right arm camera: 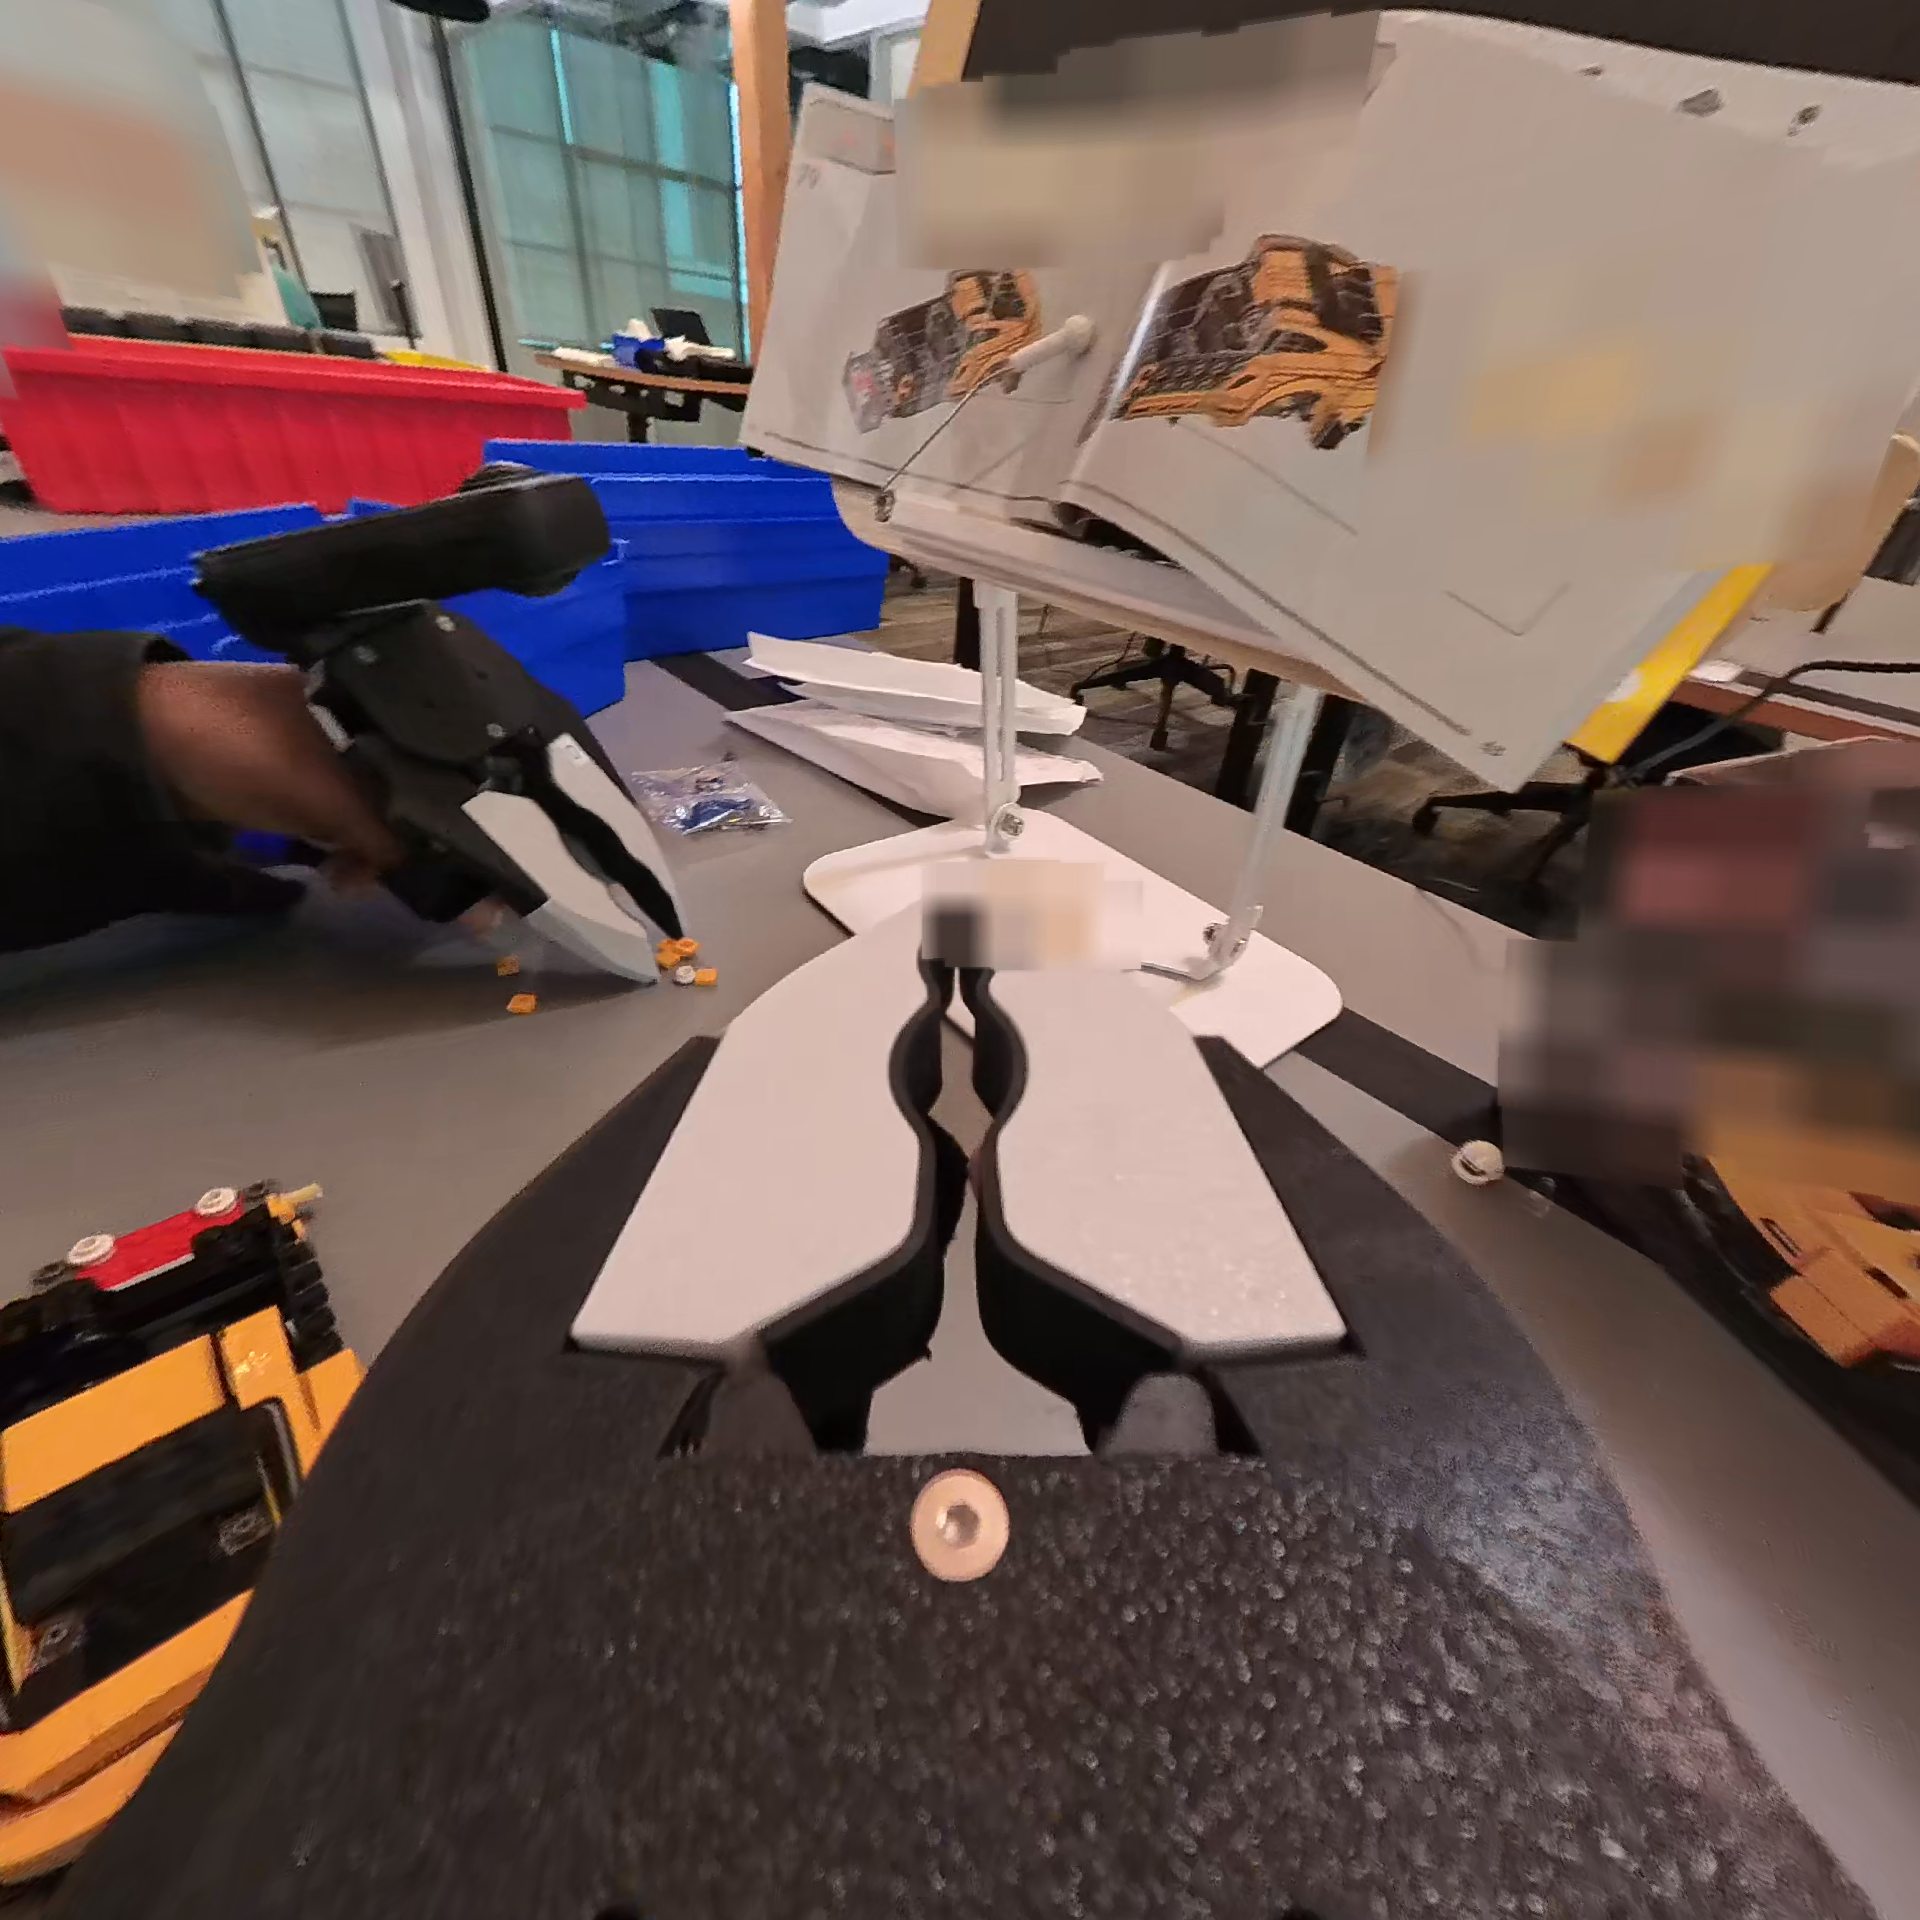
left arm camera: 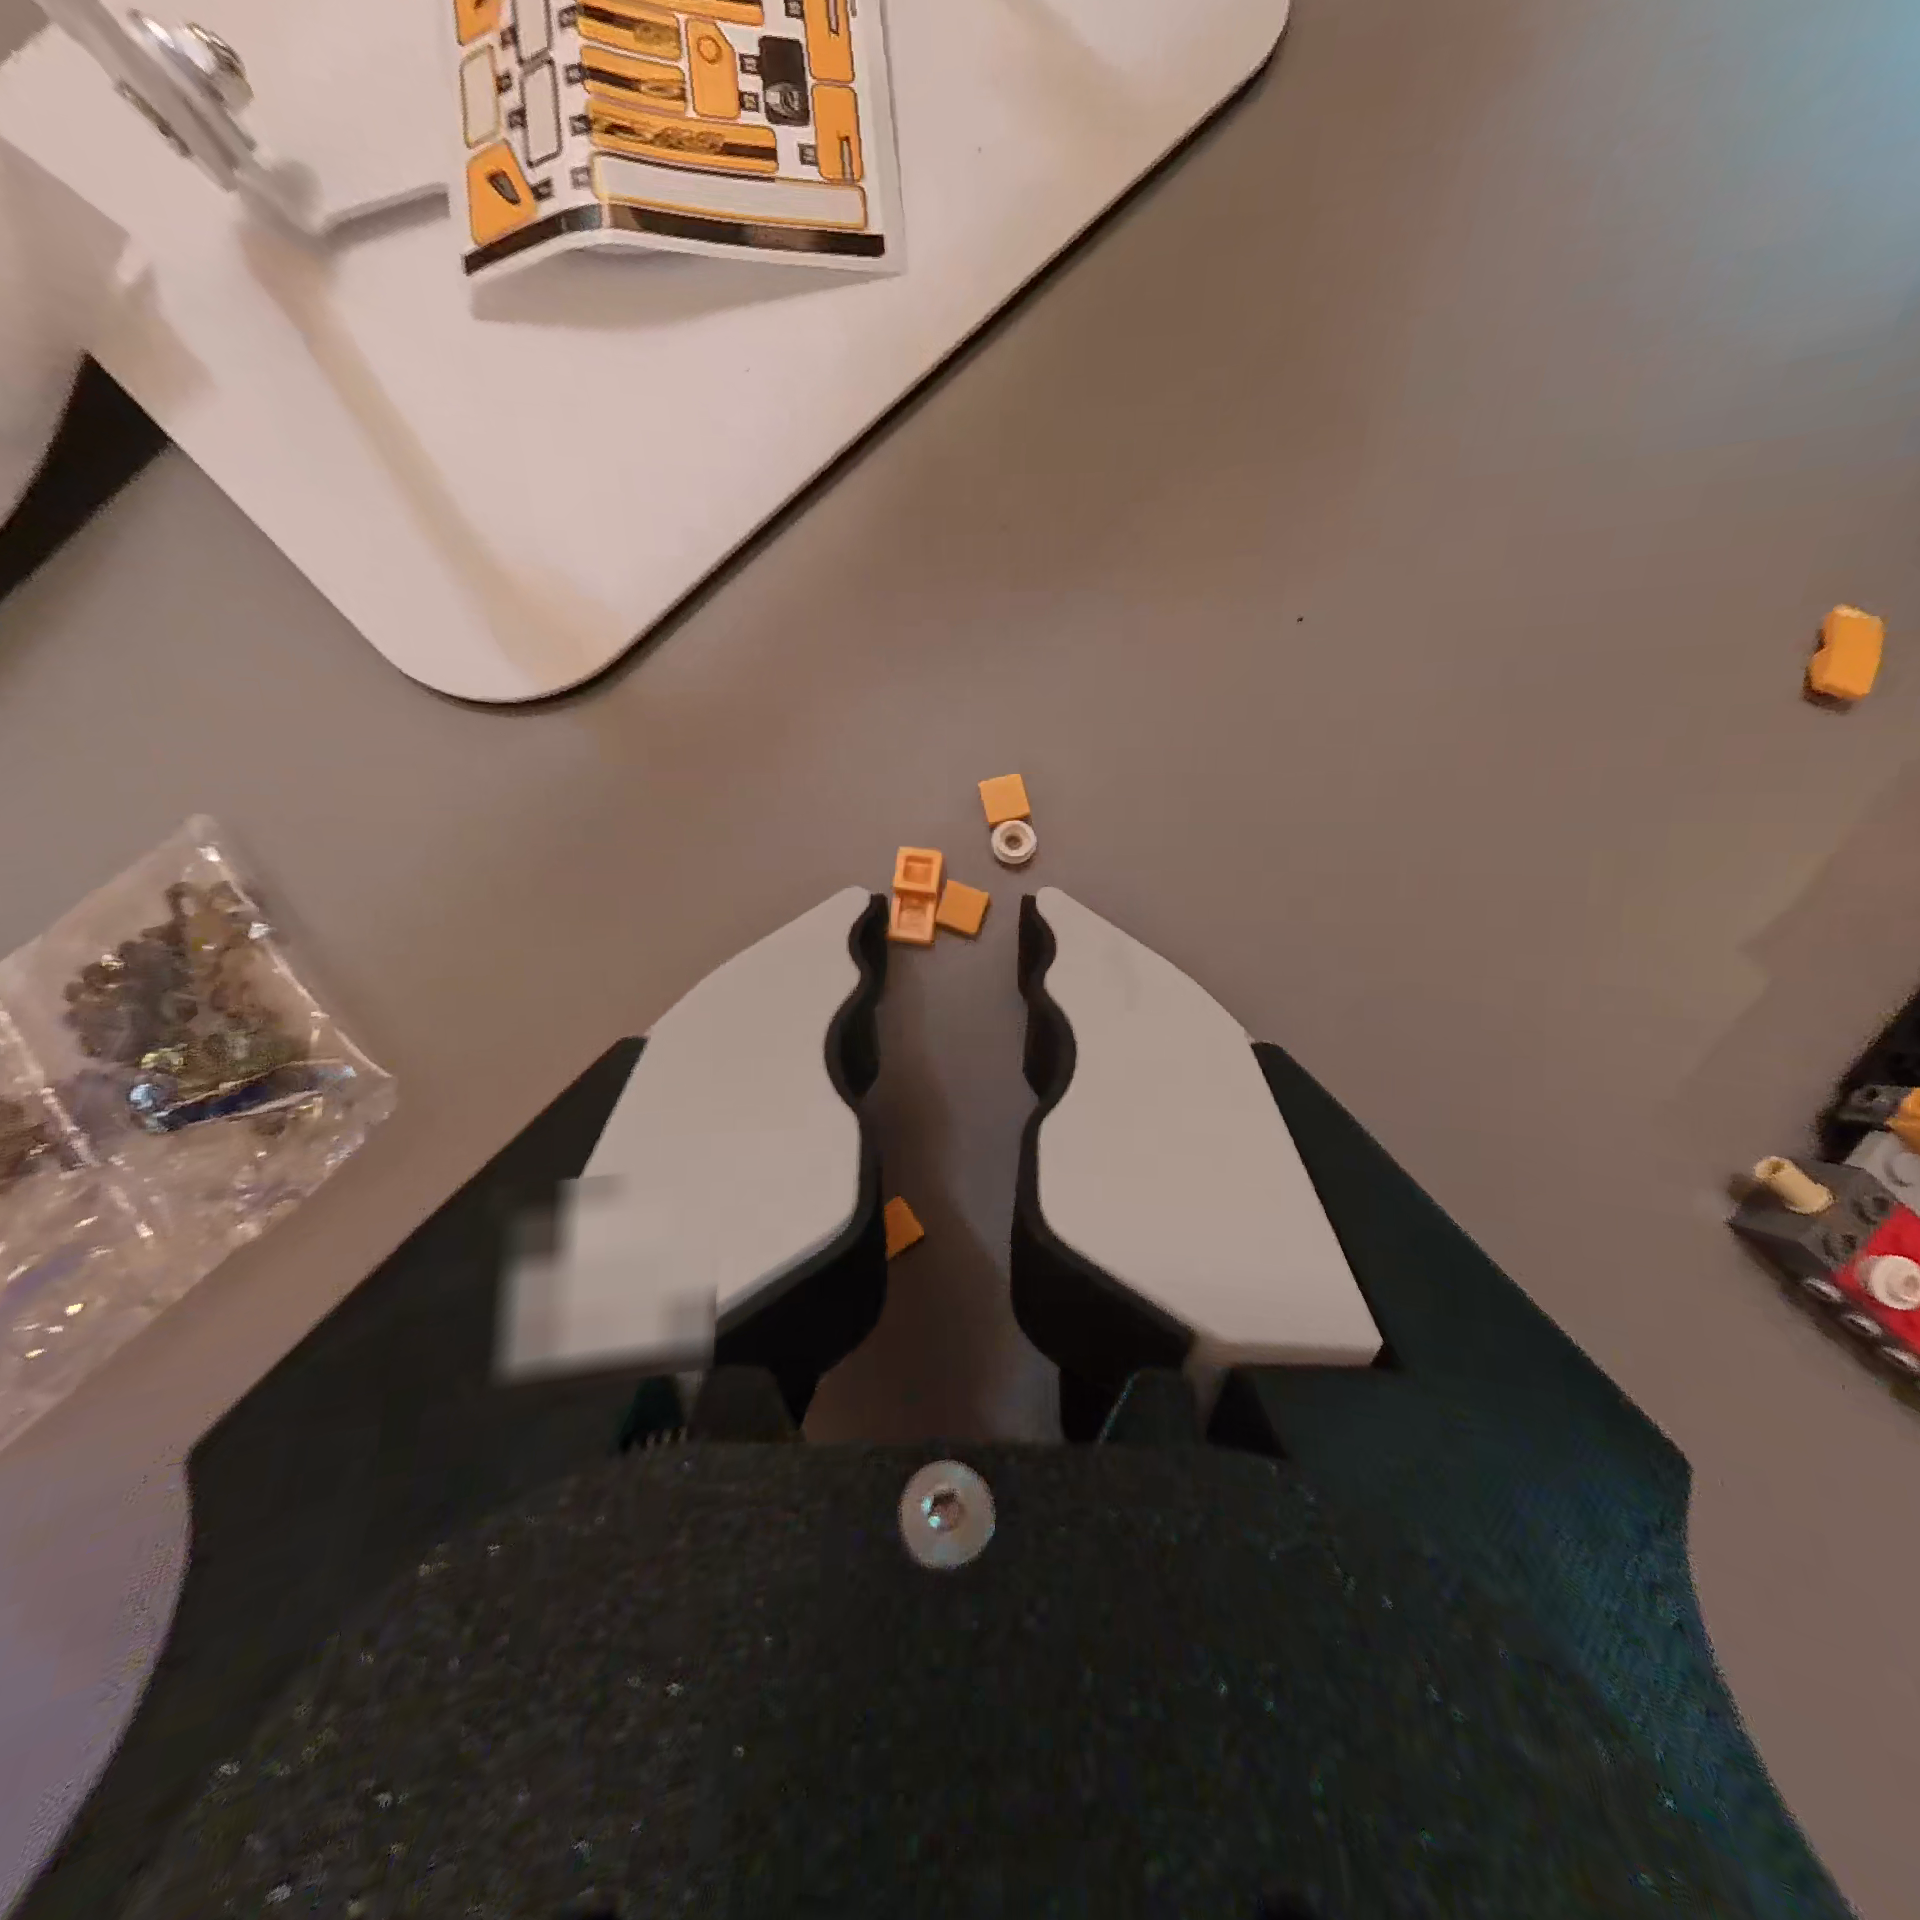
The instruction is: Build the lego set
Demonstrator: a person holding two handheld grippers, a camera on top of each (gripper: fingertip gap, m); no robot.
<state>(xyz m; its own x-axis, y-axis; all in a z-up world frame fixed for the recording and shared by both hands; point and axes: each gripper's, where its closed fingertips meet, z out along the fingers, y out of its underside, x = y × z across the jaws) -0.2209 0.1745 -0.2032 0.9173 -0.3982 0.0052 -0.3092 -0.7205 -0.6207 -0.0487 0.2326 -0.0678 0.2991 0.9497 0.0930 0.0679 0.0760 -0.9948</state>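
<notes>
A clear bag (left arm camera: 156,1060) lies at far left. The left gripper (left arm camera: 956,914) stands spread over the grey table (left arm camera: 1351,520), its left pad touching an orange piece (left arm camera: 914,896) among scattered tiles (left arm camera: 1004,798). The right gripper (right arm camera: 954,977) is pressed together, nothing visible between its pads, beside the yellow model (right arm camera: 135,1455).

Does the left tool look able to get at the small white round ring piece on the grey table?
Probably yes. The left tool stands open just short of the small white round ring piece, nothing covering it; small orange square tiles lie close beside.
</notes>
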